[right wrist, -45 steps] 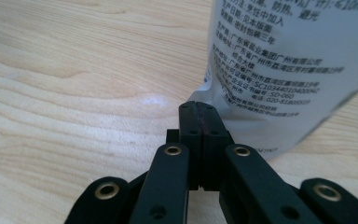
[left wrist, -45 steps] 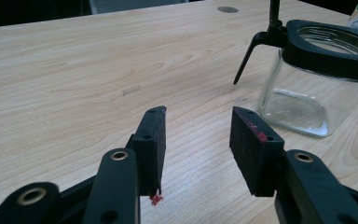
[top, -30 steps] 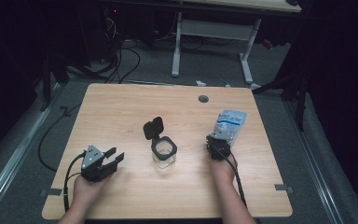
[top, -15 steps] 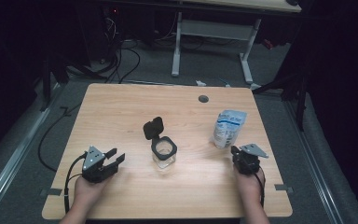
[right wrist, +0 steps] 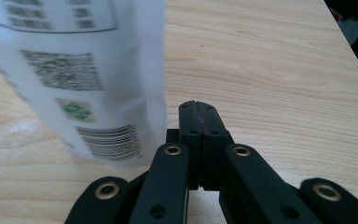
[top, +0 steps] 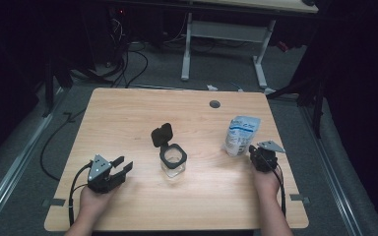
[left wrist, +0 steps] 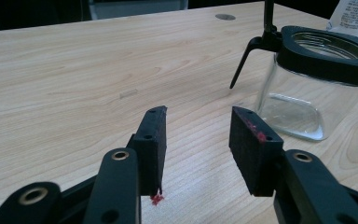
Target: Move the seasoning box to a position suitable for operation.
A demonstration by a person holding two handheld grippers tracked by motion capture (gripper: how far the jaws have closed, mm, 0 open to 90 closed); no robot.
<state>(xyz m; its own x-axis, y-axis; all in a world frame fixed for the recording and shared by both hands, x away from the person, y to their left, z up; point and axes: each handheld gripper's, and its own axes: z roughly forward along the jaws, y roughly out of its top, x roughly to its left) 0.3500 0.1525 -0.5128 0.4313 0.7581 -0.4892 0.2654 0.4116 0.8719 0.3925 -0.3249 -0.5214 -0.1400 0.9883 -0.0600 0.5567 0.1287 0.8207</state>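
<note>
Wooden table (top: 128,118) | jar (top: 173,162) centre, lid up | pouch (top: 241,133) right | left gripper (top: 122,167) jaws apart | right gripper (top: 254,153) jaws together, empty

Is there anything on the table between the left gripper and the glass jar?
No. In the high view, bare wood separates the left gripper from the glass jar; the left gripper view agrees.

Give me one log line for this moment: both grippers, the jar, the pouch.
left gripper: open, empty, near jar | right gripper: shut, empty, beside pouch | jar: upright, lid flipped open | pouch: standing on table, ungripped
</note>
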